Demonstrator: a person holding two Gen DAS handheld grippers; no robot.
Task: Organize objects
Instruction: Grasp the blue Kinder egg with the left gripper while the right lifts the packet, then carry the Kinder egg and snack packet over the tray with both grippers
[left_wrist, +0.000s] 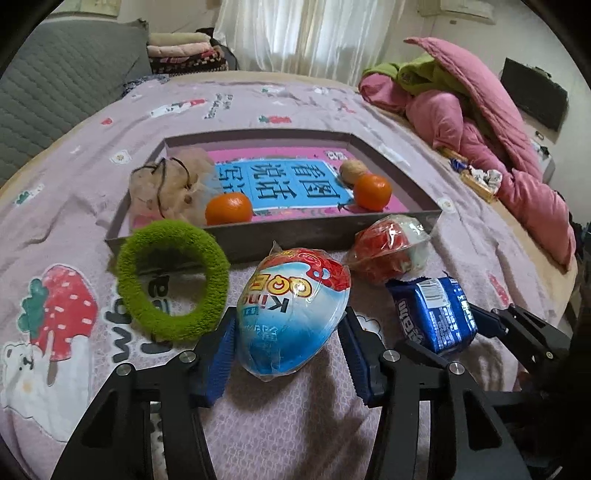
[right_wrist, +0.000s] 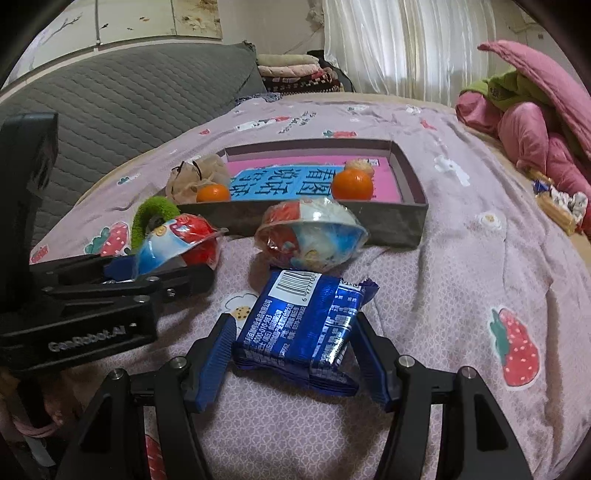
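Note:
An egg-shaped snack pack, blue and white with a red top, lies on the pink bedsheet between the blue pads of my left gripper; both pads touch its sides. The right wrist view shows that same pack in the left gripper from the side. My right gripper is shut on a blue biscuit packet, which in the left wrist view lies at the lower right as the packet. Beyond stands a shallow grey box holding a pink book.
Two oranges, a walnut and a mesh pouch sit in the box. A green fuzzy ring and a second wrapped egg snack lie in front of it. Pink bedding is piled at the right.

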